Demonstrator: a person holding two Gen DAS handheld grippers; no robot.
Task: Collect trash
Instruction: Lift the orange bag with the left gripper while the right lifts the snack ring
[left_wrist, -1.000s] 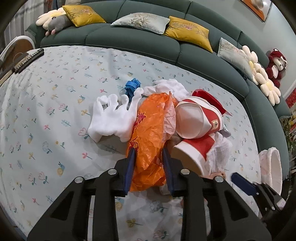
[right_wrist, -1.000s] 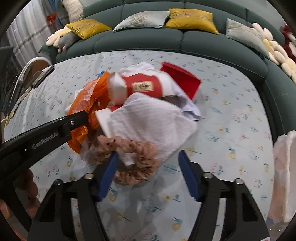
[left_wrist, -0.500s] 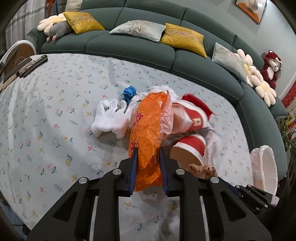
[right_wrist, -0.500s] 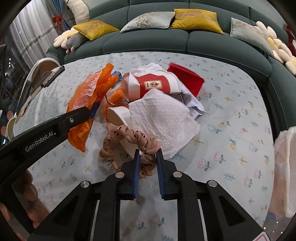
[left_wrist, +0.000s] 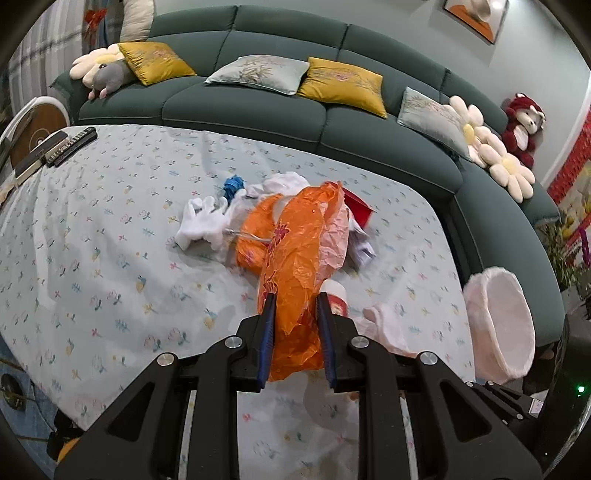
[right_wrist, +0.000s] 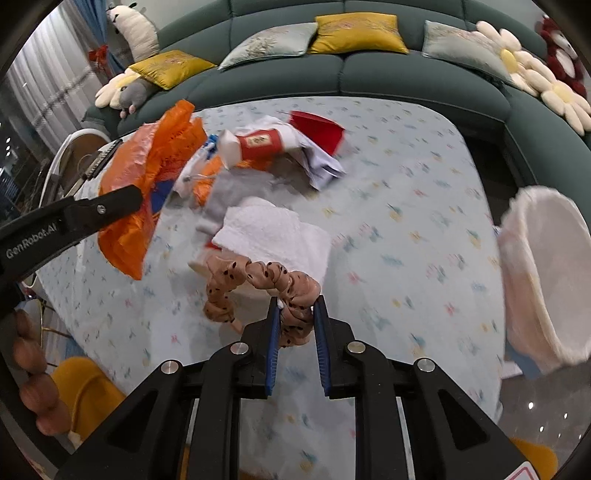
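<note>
Now both pieces had come up off the table (left_wrist: 110, 229). The left gripper (left_wrist: 294, 306), pinching the orange bag (left_wrist: 299, 254), had raised it at frame centre; the right gripper (right_wrist: 295, 308), pressed onto the spotted scrunchie (right_wrist: 273, 284), had lifted it too. Judging by this, carrying them to the white bin (right_wrist: 546, 280) at right came next; cups (right_wrist: 255, 146), gloves (left_wrist: 203, 221) and tissue (right_wrist: 269, 236) remained.
</note>
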